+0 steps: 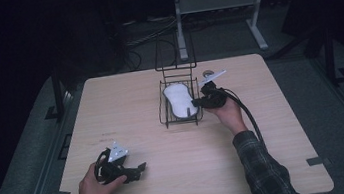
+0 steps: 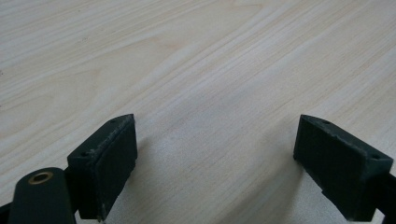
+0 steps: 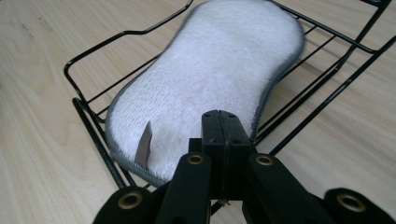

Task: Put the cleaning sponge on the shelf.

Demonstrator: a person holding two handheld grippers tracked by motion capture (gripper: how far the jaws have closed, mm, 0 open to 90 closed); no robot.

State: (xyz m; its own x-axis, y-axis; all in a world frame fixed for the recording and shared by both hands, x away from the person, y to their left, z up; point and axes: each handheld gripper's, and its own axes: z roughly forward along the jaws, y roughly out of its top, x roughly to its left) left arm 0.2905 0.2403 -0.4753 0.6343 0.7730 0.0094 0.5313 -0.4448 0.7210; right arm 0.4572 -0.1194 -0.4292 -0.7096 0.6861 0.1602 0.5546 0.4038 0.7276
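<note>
so the white sponge [image 1: 179, 99] is lying flat in the bottom of a black wire rack [image 1: 164, 114], which sits around the middle of a light wood table [image 1: 111, 110]. the sponge is peanut shaped, kinda fuzzy on top with a grey edge, and in the right gripper view there's a little brown tag [image 3: 144, 144] sticking up near the end closest to the camera.

the right gripper [image 1: 196, 103] is right at the rack's near right corner, held from the side by the right hand [image 1: 227, 112], plaid sleeve [image 1: 265, 165] behind it and the cable trailing back over the wrist. its jaws are pressed flat together, no gap between the pads, and in the right gripper view they're poking over the near end of the sponge. nothing looks pinched between them from what i can see, though the very tips sit right above the sponge edge, so i can't tell if they touch it.

the left gripper [image 1: 139, 170] is way off from all that, down near the front left of the table in the left hand [image 1: 94, 190]. jaws are spread wide with just bare tabletop between them, holding nothing.

the rack also has a tall wire back part standing up on the far side.
</note>
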